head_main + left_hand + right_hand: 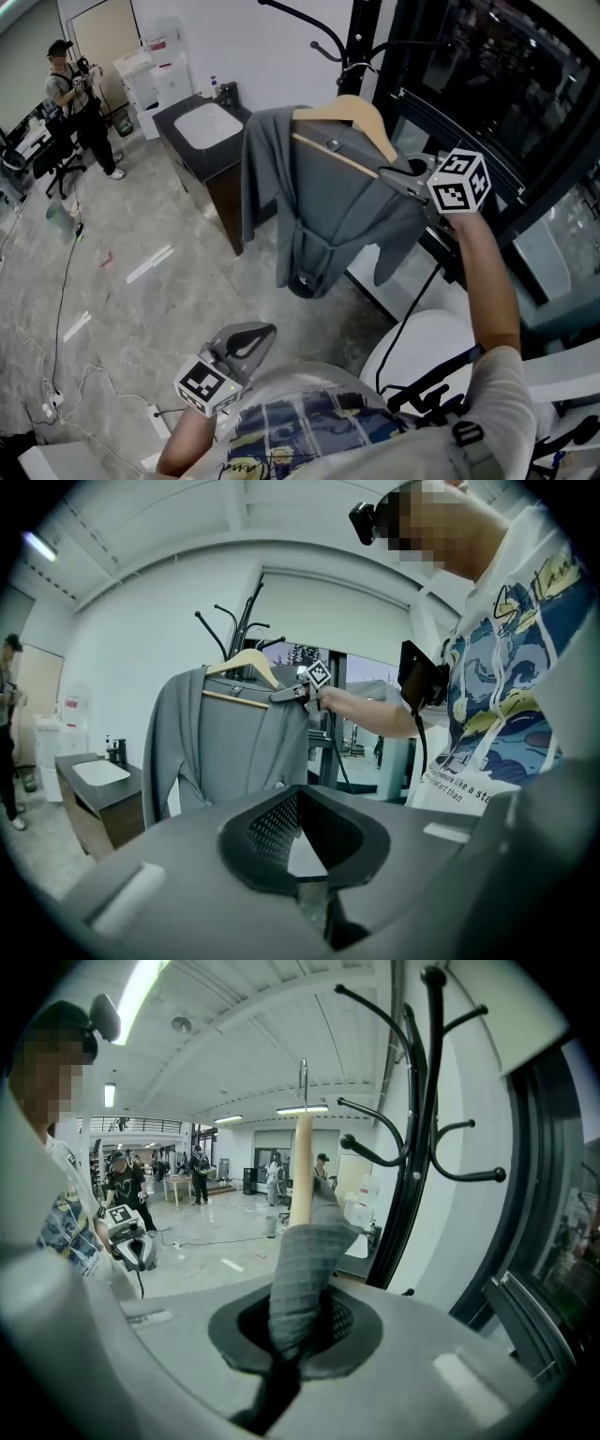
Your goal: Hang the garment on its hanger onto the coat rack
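A grey garment (pixel 328 206) hangs on a wooden hanger (pixel 352 112), held up in the air just left of the black coat rack (pixel 361 37). My right gripper (pixel 398 173) is shut on the hanger's right end, with grey cloth pinched in the jaws. In the right gripper view the cloth (pixel 300 1260) and the wooden bar (pixel 300 1171) rise out of the gripper (pixel 300 1326), and the rack's curved hooks (pixel 422 1129) stand close on the right. My left gripper (pixel 267 333) is low by my body, shut and empty. From the left gripper view (pixel 300 836) the garment (pixel 225 742) shows whole.
A dark cabinet with a white sink (pixel 202 127) stands behind the garment. A white round object (pixel 431 347) lies low on the right. Dark window frames (pixel 525 141) run along the right. Cables (pixel 66 281) trail over the floor, and a person (pixel 80 103) stands far left.
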Motion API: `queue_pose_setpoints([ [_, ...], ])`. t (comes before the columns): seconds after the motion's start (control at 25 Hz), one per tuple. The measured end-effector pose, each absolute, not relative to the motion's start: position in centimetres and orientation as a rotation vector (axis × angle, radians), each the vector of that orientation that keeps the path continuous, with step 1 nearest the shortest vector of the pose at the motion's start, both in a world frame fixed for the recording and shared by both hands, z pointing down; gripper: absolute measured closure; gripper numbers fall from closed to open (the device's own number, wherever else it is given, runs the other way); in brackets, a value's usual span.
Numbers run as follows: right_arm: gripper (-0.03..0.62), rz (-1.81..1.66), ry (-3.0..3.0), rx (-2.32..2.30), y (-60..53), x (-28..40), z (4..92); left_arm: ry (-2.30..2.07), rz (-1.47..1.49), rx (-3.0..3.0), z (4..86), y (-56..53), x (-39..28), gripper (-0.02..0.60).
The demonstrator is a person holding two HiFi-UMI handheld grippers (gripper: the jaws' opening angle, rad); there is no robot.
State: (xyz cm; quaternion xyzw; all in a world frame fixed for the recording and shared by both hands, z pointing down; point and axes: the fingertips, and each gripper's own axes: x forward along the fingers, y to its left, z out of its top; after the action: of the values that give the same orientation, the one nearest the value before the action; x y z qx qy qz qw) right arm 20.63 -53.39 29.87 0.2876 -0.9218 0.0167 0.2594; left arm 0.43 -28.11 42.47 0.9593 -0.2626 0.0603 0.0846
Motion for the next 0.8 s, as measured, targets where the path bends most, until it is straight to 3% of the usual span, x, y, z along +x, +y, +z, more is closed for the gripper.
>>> queue_pose_setpoints([
  [0.8,0.586,0.159,-2.420,0.690,-64.9,23.1,37.9,-0.856,0.234,2.781,43.5,-33.1,2.1,0.578],
])
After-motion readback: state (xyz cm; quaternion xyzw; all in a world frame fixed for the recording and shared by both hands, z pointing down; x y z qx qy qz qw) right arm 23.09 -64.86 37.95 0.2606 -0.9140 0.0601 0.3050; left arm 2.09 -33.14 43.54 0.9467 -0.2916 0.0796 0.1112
